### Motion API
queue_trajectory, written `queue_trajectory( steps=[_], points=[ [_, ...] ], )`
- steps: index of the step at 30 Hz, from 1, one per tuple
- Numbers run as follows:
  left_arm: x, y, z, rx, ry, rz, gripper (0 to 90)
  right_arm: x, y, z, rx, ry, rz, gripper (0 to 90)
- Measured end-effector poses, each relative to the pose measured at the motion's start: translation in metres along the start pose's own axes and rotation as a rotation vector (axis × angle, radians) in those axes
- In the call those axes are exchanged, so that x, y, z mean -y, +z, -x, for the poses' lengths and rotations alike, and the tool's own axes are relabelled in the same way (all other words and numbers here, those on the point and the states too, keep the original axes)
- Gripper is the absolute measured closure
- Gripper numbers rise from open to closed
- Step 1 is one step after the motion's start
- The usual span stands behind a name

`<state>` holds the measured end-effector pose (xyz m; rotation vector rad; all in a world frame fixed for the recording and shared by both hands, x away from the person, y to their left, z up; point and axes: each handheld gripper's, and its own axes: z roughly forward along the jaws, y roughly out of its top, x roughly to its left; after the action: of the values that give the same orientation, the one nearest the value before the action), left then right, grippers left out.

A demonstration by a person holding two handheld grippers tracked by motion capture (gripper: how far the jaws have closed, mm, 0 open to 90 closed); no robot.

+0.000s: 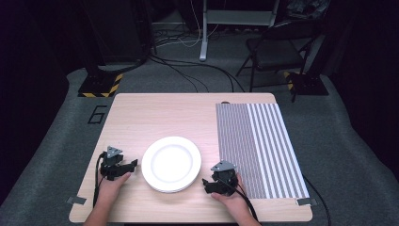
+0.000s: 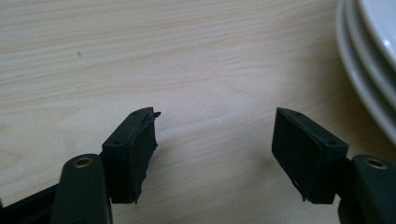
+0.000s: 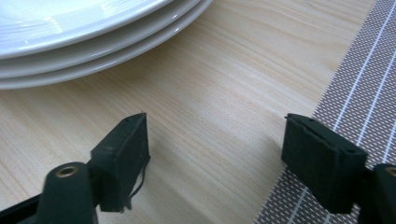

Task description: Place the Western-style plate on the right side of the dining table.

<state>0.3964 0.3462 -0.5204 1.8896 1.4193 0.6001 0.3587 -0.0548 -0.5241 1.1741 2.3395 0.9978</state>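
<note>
glossy white stacked plates [image 1: 171, 164] on pale wood — left gripper [image 1: 123, 170], right gripper [image 1: 210, 184] both agape, empty

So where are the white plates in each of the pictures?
High view: the stack of plates sits mid-table, between the two hand-held grippers.
Left gripper view: their rims curve down the right edge.
Right gripper view: stacked rims cross the top left.
Shared landmark: the pale wooden table.
</note>
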Motion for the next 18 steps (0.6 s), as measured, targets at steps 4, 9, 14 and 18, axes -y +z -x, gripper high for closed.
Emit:
queue_trajectory(
  steps=[4, 9, 14, 18],
  points=[
    [-0.005, -0.007, 0.004, -0.001, 0.007, 0.012, 32.0, -0.001, -0.002, -0.001, 0.001, 0.006, 0.002, 24.1],
    [-0.007, -0.01, 0.005, -0.001, -0.016, 0.02, 33.8, -0.004, -0.006, -0.007, 0.013, -0.03, 0.029, 30.1],
    [-0.008, -0.015, 0.001, 0.008, -0.058, 0.024, 34.8, -0.006, -0.008, -0.014, -0.023, -0.056, 0.024, 29.6],
    [-0.009, -0.02, 0.001, 0.008, -0.062, 0.038, 34.8, -0.007, -0.009, -0.013, -0.039, -0.047, 0.026, 28.9]
  ],
)
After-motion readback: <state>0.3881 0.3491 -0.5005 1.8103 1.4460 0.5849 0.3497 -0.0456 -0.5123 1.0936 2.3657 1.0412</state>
